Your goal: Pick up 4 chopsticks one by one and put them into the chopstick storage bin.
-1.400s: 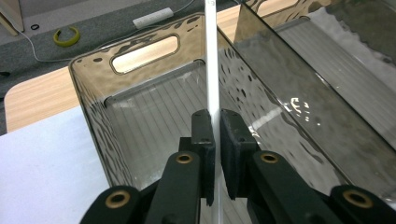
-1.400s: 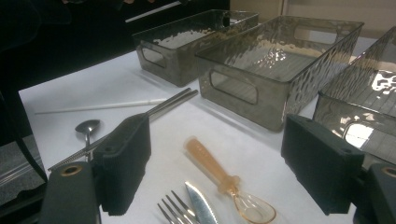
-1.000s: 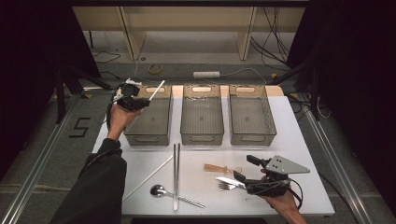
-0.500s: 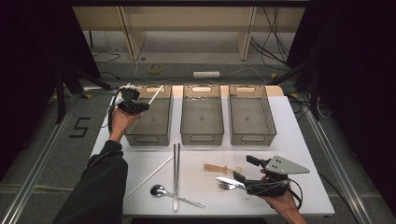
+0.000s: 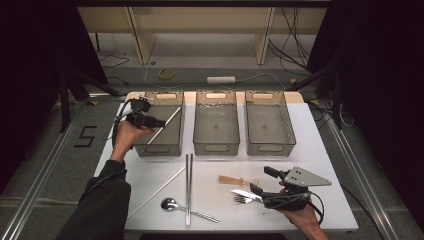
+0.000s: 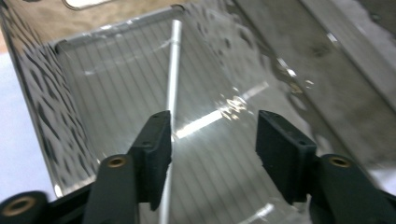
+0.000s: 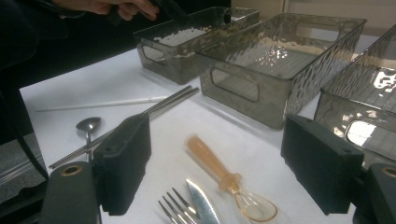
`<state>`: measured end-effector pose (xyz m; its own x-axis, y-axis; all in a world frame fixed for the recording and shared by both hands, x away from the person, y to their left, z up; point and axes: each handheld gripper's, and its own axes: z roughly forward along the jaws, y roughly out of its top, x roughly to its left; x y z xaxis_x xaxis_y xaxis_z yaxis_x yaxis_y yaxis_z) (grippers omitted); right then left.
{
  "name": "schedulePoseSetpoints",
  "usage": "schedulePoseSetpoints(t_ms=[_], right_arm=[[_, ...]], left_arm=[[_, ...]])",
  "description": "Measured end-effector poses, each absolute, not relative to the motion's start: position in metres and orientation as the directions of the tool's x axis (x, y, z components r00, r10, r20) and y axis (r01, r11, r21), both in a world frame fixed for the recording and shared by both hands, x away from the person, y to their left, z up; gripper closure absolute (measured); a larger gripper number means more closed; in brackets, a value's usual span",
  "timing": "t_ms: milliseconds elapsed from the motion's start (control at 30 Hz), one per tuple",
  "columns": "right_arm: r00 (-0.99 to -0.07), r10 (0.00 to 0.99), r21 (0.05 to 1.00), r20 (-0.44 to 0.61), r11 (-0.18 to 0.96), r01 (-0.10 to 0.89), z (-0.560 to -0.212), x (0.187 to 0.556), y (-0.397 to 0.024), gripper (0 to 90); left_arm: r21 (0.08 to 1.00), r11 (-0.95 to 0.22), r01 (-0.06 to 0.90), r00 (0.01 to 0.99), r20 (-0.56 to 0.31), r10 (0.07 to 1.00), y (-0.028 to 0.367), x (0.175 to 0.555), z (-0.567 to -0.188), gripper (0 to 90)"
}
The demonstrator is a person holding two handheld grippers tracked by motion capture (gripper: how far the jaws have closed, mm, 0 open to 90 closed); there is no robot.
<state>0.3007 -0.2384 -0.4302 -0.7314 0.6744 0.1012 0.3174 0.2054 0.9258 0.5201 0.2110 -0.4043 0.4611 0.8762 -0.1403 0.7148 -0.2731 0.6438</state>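
My left gripper (image 5: 159,122) hovers over the left clear bin (image 5: 159,148). Its jaws have just been opening and now stand apart. A thin white stick (image 6: 174,65) slants down into that bin, running close along the inside of one pad (image 6: 156,140) with nothing pressing on it. From above, the white stick (image 5: 167,124) crosses the bin at an angle. My right gripper (image 5: 262,180) rests open at the table's front right, beside a fork (image 5: 242,199) and a knife (image 5: 244,194). An amber plastic spoon (image 7: 219,175) lies between its pads, untouched.
Two more clear bins, middle (image 5: 216,146) and right (image 5: 270,146), stand in the row. A pair of metal chopsticks (image 5: 188,185), a second white stick (image 5: 155,192) and a metal spoon (image 5: 171,203) lie on the white table (image 5: 320,165) near its front.
The left gripper's jaws have opened and let go of the white stick. The stick has dropped lower into the left bin. The left hand shifted slightly; the right hand kept still.
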Motion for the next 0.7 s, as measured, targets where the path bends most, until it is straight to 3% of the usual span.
schedulePoseSetpoints(t_ms=[300,700], right_arm=[[-0.734,0.672,0.928,0.097,0.206,0.311,-0.429,0.299,-0.238,25.3],[-0.732,0.675,0.93,0.096,0.202,0.308,-0.428,0.299,-0.239,25.3]], left_arm=[[0.633,-0.349,0.691,0.536,-0.123,0.835,0.202,0.477,-0.386,32.1],[0.595,-0.426,0.681,0.584,-0.091,0.807,0.192,0.444,-0.388,29.7]])
